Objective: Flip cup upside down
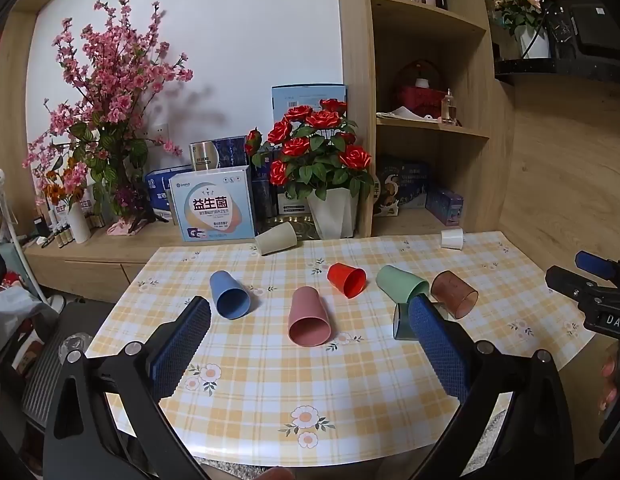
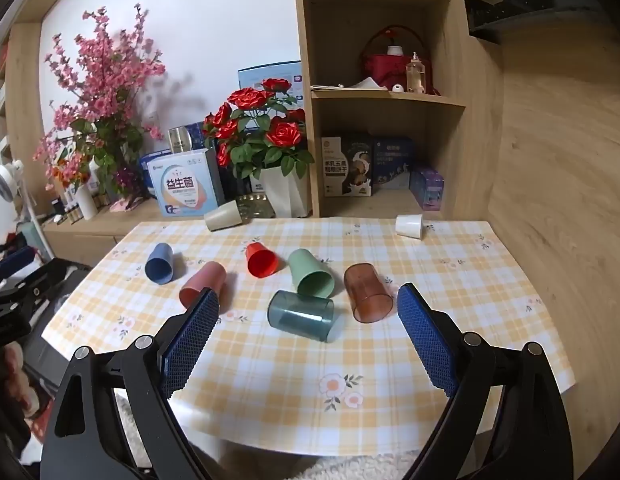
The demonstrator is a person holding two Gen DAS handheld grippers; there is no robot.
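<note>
Wood shelves and flowers stand behind a bench (image 2: 449, 280) with a yellow check cloth. Eight cups lie on their sides, so none is flipped yet; all the work is left. I guess the teal cup (image 2: 301, 315) goes first. It lies near the middle, long side running left to right, mouth to the right. The pink cup (image 1: 310, 318) points its mouth at us. The left hand-held gripper (image 1: 310, 344) and right hand-held gripper (image 2: 308, 332) hang wide apart, holding nothing.
</note>
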